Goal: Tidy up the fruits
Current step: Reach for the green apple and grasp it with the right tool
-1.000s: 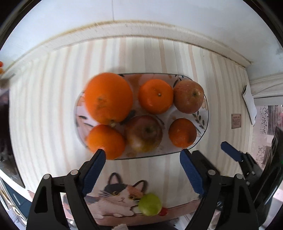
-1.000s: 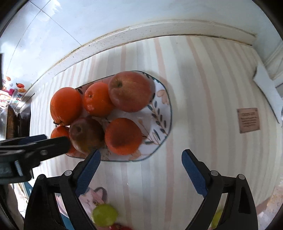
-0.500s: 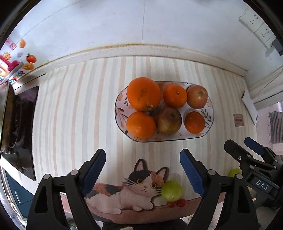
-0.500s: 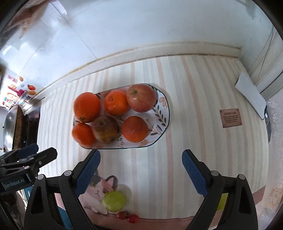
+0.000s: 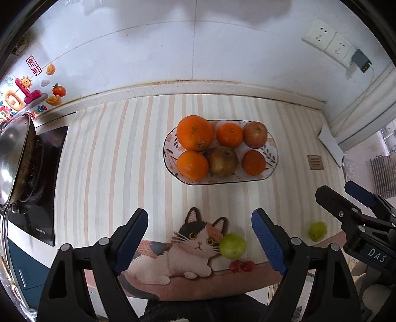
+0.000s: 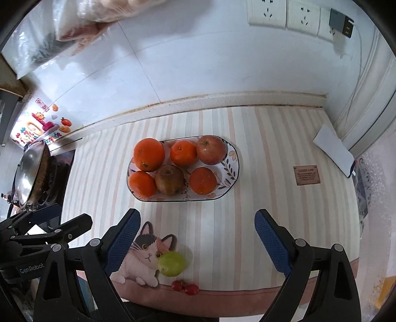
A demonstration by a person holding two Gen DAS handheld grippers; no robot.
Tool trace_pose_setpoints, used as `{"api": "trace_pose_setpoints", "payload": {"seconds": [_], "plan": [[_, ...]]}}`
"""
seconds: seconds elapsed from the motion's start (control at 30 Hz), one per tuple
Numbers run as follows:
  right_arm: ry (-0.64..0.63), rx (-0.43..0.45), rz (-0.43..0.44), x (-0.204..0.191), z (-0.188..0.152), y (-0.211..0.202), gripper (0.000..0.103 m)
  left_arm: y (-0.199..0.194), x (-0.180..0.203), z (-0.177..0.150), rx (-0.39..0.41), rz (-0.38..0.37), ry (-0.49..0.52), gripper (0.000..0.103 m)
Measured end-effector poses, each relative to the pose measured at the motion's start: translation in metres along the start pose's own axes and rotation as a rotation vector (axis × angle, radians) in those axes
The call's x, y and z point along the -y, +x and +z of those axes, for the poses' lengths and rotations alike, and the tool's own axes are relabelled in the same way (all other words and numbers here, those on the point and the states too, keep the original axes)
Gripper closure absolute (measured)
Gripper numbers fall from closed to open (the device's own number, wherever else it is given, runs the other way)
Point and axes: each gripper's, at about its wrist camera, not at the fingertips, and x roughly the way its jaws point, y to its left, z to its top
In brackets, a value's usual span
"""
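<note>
An oval flowered plate [image 5: 272, 158] [image 6: 232, 161] on the striped mat holds several oranges and two apples. A green fruit [image 5: 232, 245] [image 6: 172, 263] lies near the mat's front edge beside a cat picture, with two small red fruits [image 5: 241, 266] [image 6: 185, 287] next to it. A second small green fruit [image 5: 317, 230] lies at the front right. My left gripper [image 5: 199, 240] is open and empty, above the front edge. My right gripper [image 6: 198, 242] is open and empty, to the right of the left one.
A steel wok [image 5: 12, 153] sits on a black stove [image 5: 47, 188] at the left. A white card [image 6: 333, 149] and a small brown label [image 6: 306, 175] lie at the mat's right. The tiled wall with sockets [image 6: 282, 12] stands behind.
Both grippers have pulled back and up from the plate, which now looks smaller and farther. The front edge, green fruits and stove have come into view. Both stay open.
</note>
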Motion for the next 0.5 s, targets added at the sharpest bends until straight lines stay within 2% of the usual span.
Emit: {"api": "trace_pose_setpoints", "payload": {"seconds": [0.3,0.5], "plan": [[0.007,0.038,0.018,-0.002,-0.012,-0.028,0.007,-0.017,0.006,-0.015,0.027,-0.018,-0.005,0.017],[0.096,0.007,0.028,0.032,-0.021,-0.013,0.006,0.009,0.01,-0.016,-0.017,0.023,0.0,0.017]]}}
